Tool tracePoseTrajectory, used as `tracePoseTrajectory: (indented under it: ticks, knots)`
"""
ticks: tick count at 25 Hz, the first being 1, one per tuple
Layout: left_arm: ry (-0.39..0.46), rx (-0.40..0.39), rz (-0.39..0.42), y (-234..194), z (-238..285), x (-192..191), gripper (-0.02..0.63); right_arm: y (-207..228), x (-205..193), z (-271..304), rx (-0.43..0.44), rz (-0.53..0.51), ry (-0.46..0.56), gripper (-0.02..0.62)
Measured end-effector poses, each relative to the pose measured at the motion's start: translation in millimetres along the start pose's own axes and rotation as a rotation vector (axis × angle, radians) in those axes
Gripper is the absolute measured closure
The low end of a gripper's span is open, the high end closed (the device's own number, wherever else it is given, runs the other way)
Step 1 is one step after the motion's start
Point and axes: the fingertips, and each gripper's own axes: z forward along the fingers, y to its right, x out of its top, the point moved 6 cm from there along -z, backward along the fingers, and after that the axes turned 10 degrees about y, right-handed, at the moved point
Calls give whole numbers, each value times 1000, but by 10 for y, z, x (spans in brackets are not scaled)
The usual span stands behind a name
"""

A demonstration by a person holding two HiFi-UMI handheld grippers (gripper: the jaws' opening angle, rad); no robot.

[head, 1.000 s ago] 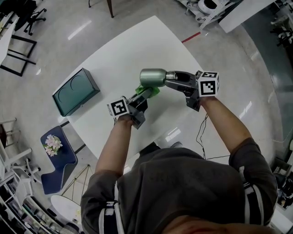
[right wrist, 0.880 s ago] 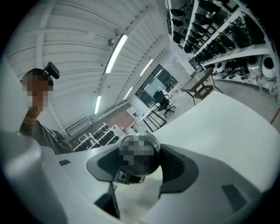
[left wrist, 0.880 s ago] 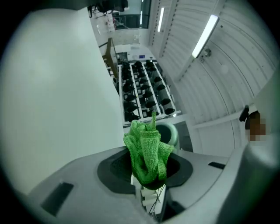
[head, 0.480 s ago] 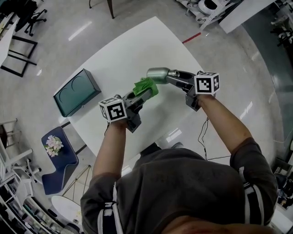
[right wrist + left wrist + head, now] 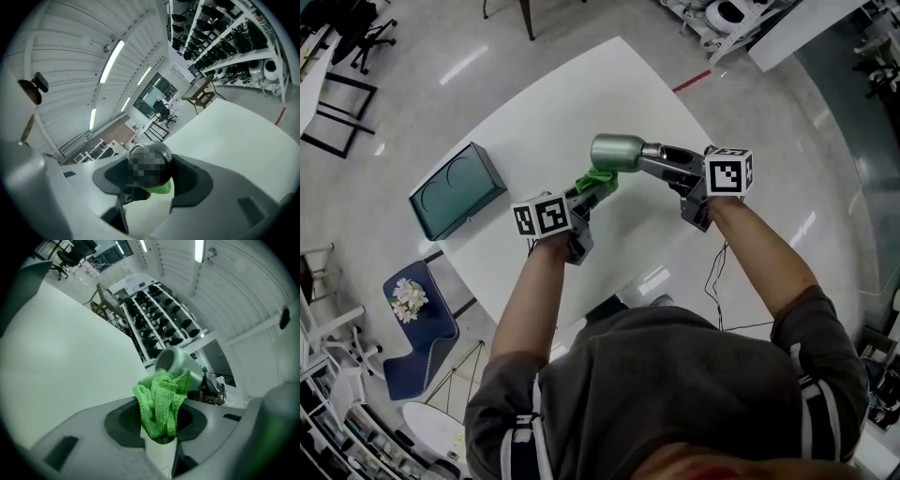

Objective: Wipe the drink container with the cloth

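My right gripper (image 5: 655,157) has its jaws about half apart and clamped on the drink container (image 5: 615,152), a dull metal cup held on its side above the white table (image 5: 546,108). The jaws grip its narrower end and the wide body points toward 9 o'clock in the head view. In the right gripper view the container fills the gap between the pads, end-on to the camera.

My left gripper (image 5: 159,430) is pinched nearly together on the green cloth (image 5: 161,401), which bunches up out of the jaws. From this gripper the container sits at about 1 o'clock, and the cloth's free top meets its underside; a strip of green shows just under the container in the right gripper view.

Both grippers are over the middle of the table. A dark green case (image 5: 456,188) lies at the table's 9 o'clock edge, well apart from them.
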Motion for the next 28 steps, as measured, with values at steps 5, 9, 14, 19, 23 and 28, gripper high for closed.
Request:
tracePoseTrajectory:
  ticks: [5,9,14,19,23,28]
  knots:
    - [-25,-73,-54,-7,117,-102,495,-171,-10,72,69,-11,-9,345]
    - [35,-192,-79,150,315,-192,495,-200,-72,151,90,-29,-36,345]
    - [157,-153,-117,-81,115,-13,495,-120,21,-17,87,-19,-7,345]
    - [134,-115,-43,-147,36,-12,495,-110,26,-39,77,-2,18,345]
    - [69,-169,9,114,286,-239,495,-232,-92,186,116,-23,-29,345]
    - [157,-132,28,-13,239,-87,495,-231,-148,130,135,-14,-46,345]
